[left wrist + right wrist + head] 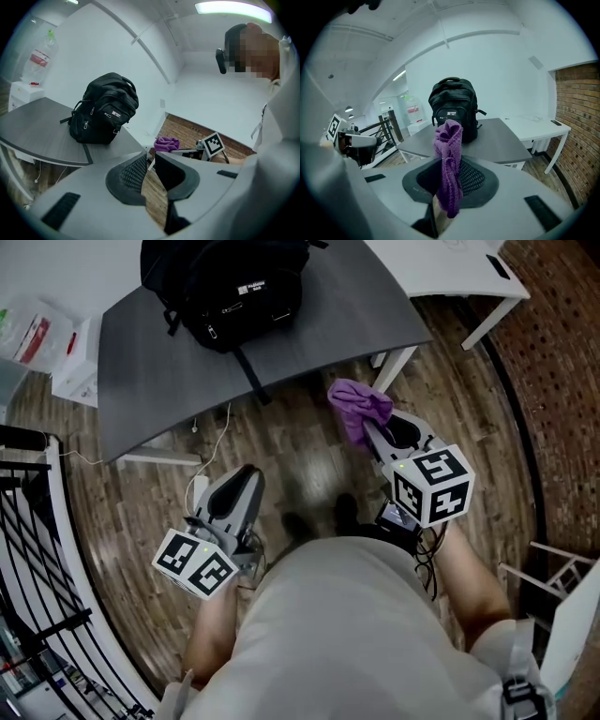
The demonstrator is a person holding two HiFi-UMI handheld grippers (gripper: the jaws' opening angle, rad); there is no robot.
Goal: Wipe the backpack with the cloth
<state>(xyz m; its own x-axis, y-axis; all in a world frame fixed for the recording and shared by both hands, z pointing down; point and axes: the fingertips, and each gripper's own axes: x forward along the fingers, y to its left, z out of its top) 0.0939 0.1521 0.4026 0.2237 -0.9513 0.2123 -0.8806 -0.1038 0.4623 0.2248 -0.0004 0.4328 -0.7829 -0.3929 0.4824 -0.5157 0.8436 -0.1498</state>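
Right tool (449, 187) is clenching a crumpled purple cloth (449, 150). Left tool (149, 171) is hanging released, empty. Black fabric backpack (230, 282) is sitting on grey curved desk (319, 343).

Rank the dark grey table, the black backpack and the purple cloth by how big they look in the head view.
Largest: dark grey table
Then: black backpack
Smallest: purple cloth, though nearer the camera
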